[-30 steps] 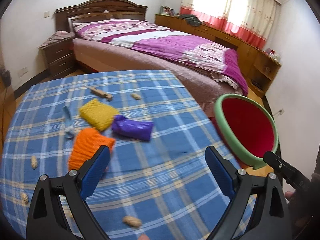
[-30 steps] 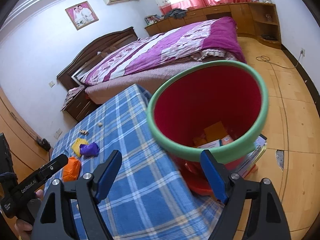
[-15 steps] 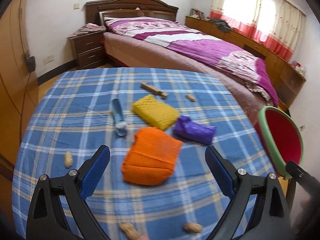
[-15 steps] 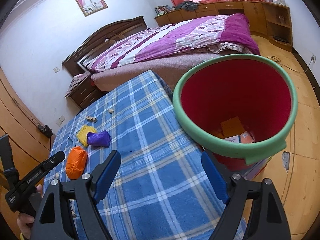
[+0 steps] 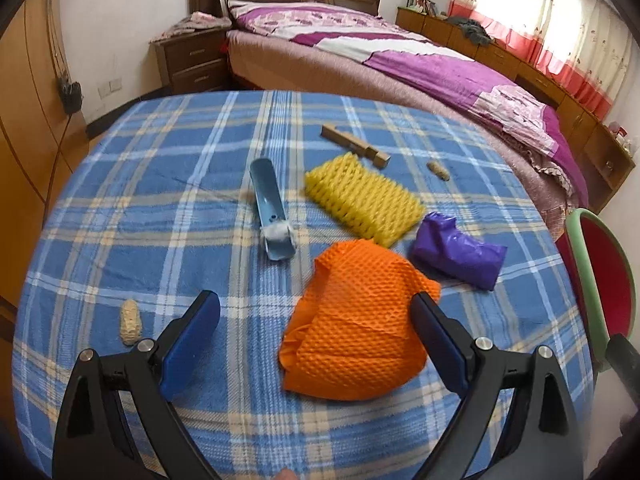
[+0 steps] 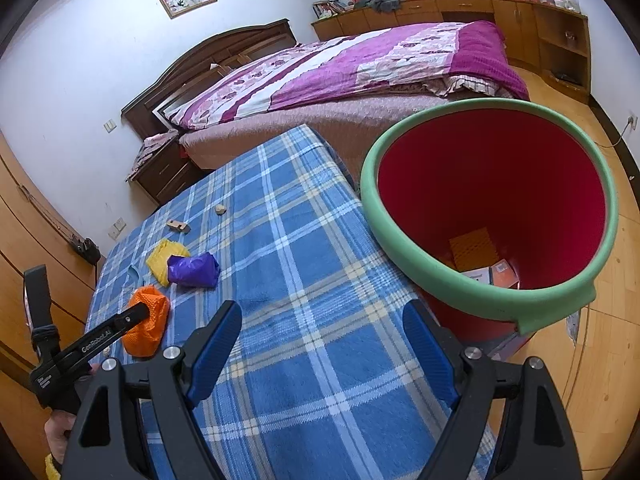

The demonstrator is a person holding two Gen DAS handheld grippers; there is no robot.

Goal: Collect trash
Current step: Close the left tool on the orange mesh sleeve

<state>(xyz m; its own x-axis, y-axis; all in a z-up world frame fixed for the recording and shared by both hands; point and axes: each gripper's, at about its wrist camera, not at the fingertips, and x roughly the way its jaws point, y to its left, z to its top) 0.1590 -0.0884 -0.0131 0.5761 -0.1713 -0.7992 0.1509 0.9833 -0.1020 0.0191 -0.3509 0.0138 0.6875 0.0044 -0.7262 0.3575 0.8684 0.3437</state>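
My left tool (image 5: pixel 316 330), jaws wide and empty, hovers over the orange foam net (image 5: pixel 356 320) mid-desk; off-centre, one pad may shove it away. Right tool (image 6: pixel 322 338) gapes empty.

Left wrist view: close above the table (image 5: pixel 160 184), angled down, facing the bed (image 5: pixel 400 60).
Right wrist view: table edge, angled down, beside the bin (image 6: pixel 472 300).
Shared: table, bed, bin.
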